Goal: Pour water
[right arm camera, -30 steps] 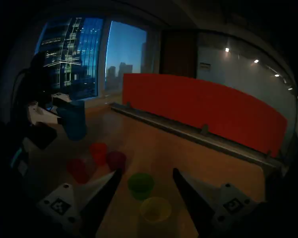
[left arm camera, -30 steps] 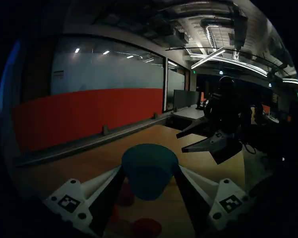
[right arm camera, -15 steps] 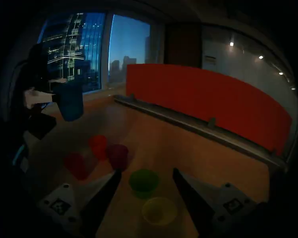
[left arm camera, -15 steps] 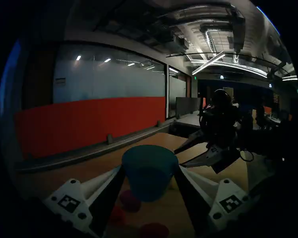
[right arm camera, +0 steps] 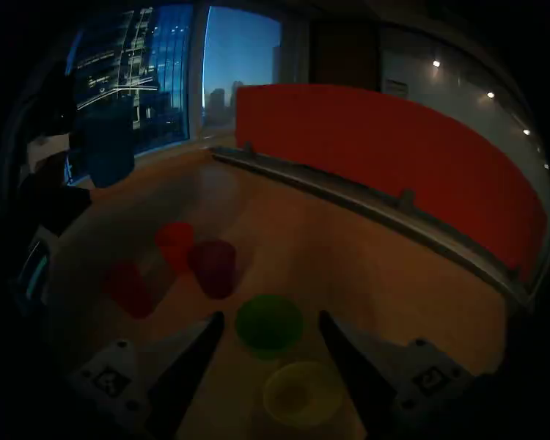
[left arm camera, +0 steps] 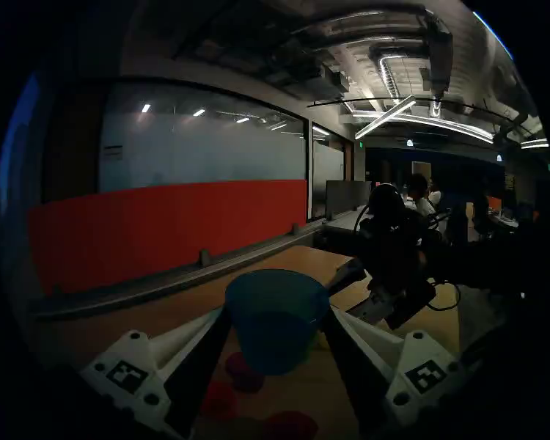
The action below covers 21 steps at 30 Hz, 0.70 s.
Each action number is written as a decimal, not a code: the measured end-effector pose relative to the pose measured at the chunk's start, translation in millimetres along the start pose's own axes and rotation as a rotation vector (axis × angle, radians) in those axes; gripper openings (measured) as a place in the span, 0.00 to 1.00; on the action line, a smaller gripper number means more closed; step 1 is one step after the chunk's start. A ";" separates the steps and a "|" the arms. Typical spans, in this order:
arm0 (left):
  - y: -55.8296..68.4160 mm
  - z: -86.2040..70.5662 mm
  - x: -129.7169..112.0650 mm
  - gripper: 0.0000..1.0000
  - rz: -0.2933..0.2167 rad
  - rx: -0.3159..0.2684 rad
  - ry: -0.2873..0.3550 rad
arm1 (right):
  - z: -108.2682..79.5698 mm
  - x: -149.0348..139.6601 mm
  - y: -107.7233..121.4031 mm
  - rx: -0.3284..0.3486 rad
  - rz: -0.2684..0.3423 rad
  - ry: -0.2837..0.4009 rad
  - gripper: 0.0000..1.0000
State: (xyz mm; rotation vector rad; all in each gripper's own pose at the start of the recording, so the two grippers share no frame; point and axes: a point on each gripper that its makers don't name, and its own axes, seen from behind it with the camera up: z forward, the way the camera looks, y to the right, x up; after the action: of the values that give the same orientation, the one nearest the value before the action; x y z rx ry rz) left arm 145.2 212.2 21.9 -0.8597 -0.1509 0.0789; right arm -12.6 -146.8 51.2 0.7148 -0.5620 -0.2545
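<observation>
The left gripper (left arm camera: 275, 311) has both fingers clamped on the blue cup (left arm camera: 276, 336), holding it upright above the wooden table (left arm camera: 161, 309). The right gripper (right arm camera: 270, 317) hangs low over the table, fingers spread wide and gripping nothing. A green cup (right arm camera: 269, 331) stands between its tips, with a yellow cup (right arm camera: 302, 396) closer in and a purple cup (right arm camera: 215, 268) and a red cup (right arm camera: 174, 246) off to the left.

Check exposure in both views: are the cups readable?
Left gripper view: dim, the ceiling lights glare, but the blue cup reads clearly. Right gripper view: underexposed against the bright window; the green cup and yellow cup are distinguishable, the red cups are murky, and fisheye distortion bows the red panel.
</observation>
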 end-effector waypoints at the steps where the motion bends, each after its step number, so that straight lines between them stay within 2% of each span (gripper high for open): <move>1: -0.9 0.2 -0.7 0.85 0.000 0.001 -0.001 | 2.6 -2.6 -0.4 0.002 0.001 -0.009 0.95; 9: -5.2 0.6 -8.2 0.85 -0.004 0.005 -0.018 | 19.3 -18.5 -6.7 0.020 -0.003 -0.060 0.95; 21: -5.8 3.2 -14.6 0.86 0.001 0.002 -0.031 | 31.8 -27.3 -7.1 0.020 -0.001 -0.093 0.95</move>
State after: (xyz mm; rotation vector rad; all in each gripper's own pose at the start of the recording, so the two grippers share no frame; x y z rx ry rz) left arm 130.3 209.0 26.8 -0.8565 -0.1793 0.0929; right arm -53.3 -158.4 55.1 0.7253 -0.6535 -0.2846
